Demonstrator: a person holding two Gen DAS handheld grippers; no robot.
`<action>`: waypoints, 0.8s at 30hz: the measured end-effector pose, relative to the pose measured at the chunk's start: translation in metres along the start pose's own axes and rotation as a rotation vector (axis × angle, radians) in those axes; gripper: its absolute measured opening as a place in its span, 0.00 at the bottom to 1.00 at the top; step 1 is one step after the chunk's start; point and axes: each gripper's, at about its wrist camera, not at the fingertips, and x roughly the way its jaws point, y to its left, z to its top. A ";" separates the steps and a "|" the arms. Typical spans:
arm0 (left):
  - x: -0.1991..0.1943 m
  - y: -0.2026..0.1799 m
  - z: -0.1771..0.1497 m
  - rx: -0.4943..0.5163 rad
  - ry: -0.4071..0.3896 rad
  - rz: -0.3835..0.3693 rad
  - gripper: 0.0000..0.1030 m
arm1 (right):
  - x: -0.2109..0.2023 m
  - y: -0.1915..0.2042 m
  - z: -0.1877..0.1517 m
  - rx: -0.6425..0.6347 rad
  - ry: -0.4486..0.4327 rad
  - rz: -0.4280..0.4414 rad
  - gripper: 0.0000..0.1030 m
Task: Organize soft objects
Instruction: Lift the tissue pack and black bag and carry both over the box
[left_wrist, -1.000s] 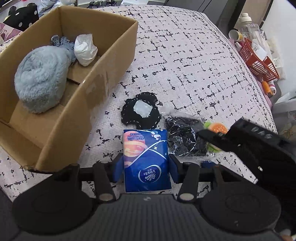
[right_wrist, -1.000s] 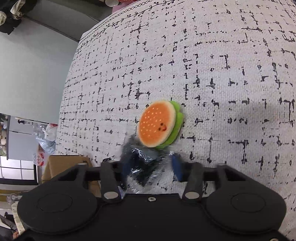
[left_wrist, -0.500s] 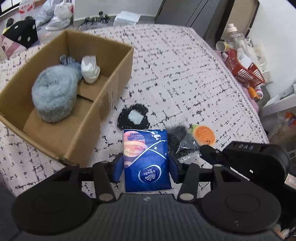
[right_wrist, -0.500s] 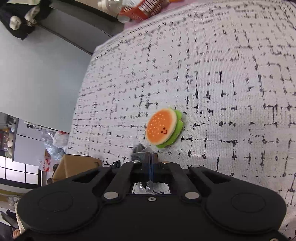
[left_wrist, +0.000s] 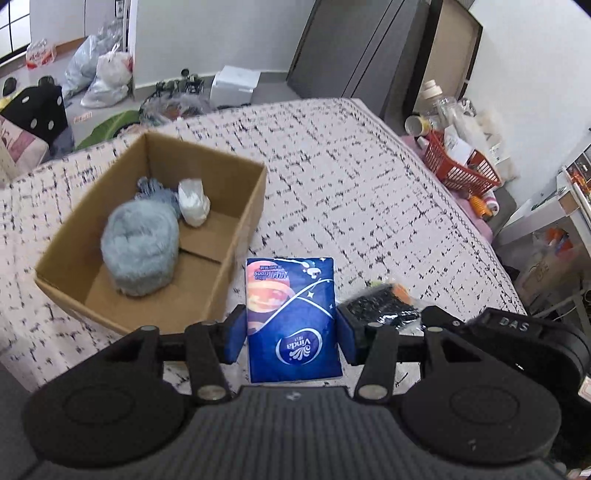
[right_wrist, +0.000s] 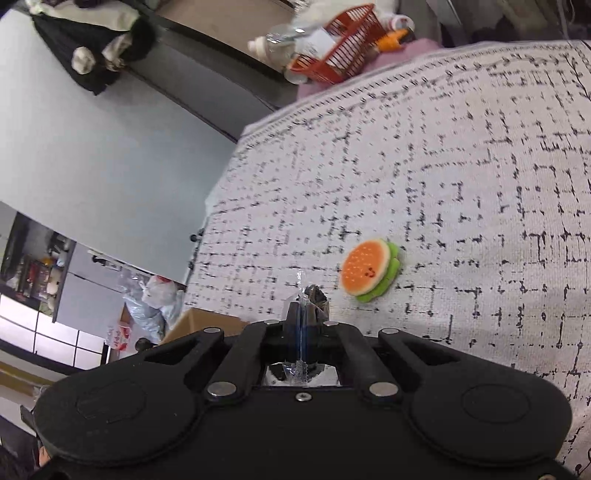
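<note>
My left gripper (left_wrist: 291, 338) is shut on a blue Vinda tissue pack (left_wrist: 291, 317), held above the bed to the right of the open cardboard box (left_wrist: 240, 236). The box holds a grey fluffy item (left_wrist: 138, 251) and a white bundle (left_wrist: 194, 203). My right gripper (right_wrist: 303, 321) is shut on a clear plastic bag of black fabric (right_wrist: 314, 295), lifted off the bed; the bag also shows in the left wrist view (left_wrist: 380, 308). An orange and green burger plush (right_wrist: 371, 269) lies on the bedspread just right of the right gripper.
The patterned bedspread (left_wrist: 369, 192) stretches behind the box. A red basket (left_wrist: 461, 166) with bottles and clutter stands past the bed's right edge. Bags and boxes (left_wrist: 107, 74) sit on the floor beyond the bed.
Both grippers have risen from the bed. The right gripper closed on the plastic bag and lifted it away from the burger plush. The left gripper lifted the tissue pack.
</note>
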 end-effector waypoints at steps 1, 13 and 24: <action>-0.003 0.002 0.002 0.002 -0.006 0.000 0.48 | -0.003 0.003 -0.001 -0.011 -0.005 0.007 0.00; -0.028 0.025 0.022 0.044 -0.064 0.005 0.48 | -0.019 0.050 -0.018 -0.176 -0.025 0.129 0.00; -0.033 0.055 0.039 0.058 -0.076 0.022 0.48 | -0.023 0.084 -0.032 -0.269 -0.044 0.213 0.00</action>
